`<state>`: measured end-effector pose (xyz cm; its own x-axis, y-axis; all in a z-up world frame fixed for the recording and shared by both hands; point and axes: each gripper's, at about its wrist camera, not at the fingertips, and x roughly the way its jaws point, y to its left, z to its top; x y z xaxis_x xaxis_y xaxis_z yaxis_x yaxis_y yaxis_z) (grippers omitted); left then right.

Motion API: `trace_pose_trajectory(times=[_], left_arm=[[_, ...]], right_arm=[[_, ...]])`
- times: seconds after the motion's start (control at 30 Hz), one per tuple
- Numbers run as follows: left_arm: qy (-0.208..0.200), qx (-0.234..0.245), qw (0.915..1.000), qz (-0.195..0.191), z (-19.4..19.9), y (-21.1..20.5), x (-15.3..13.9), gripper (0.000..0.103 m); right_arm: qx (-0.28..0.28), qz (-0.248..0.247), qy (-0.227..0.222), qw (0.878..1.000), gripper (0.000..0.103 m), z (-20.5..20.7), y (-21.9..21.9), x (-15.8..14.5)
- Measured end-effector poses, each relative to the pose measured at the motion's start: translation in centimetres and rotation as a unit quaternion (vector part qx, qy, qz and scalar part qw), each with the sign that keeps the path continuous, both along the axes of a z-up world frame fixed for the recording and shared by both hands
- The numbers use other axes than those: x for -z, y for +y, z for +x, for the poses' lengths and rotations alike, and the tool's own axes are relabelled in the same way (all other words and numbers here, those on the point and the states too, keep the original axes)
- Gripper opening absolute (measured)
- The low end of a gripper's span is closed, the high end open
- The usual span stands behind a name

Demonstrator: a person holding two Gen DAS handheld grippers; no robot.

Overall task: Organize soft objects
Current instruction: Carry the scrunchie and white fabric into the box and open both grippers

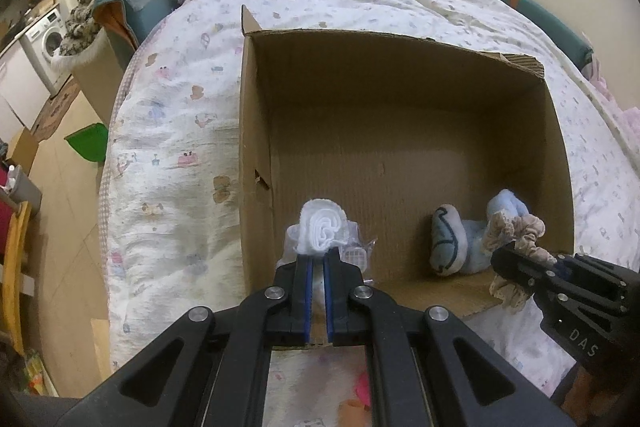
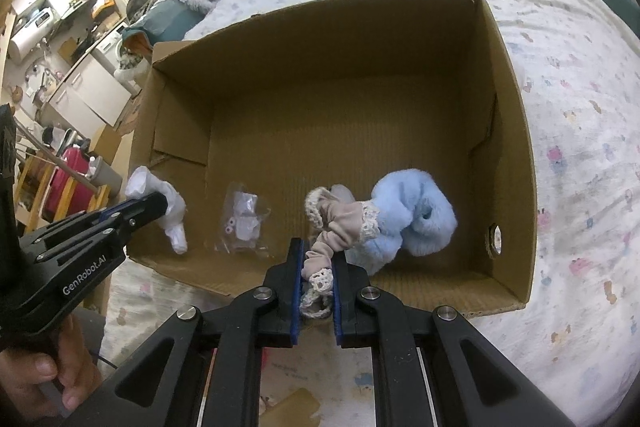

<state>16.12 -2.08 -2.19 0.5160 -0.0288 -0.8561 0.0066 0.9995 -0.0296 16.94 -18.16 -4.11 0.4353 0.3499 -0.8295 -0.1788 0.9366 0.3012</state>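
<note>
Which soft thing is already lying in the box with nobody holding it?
The fluffy blue plush toy; the white cloth and beige scrunchie are gripped.

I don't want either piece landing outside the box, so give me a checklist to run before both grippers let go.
1. Left gripper shut on the white rolled cloth: ok.
2. Right gripper shut on the beige lace-trimmed scrunchie: ok.
3. White rolled cloth past the cardboard box near wall: cannot tell; it sits right at the left corner.
4. Scrunchie over the box floor: ok in part; its lower end hangs at the near edge.
5. Landing spots free: not ok; a clear plastic packet and a blue plush toy lie there.
</note>
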Motion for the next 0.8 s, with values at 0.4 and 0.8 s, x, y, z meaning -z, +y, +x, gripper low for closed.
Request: trace_pose_trajectory(times=[0.4,0.8], left_arm=[[-0.004,0.003,1.0000,0.003,-0.2,-0.2,0.0,0.005],[-0.004,-0.001,1.0000,0.004,-0.1,-0.2,0.0,0.007]], right_arm=[[0.008,0.009,0.008,1.000,0.015,0.0,-0.6,0.2],[0.021,0.006,-0.015,1.000,0.038,-0.1,-1.4,-0.7]])
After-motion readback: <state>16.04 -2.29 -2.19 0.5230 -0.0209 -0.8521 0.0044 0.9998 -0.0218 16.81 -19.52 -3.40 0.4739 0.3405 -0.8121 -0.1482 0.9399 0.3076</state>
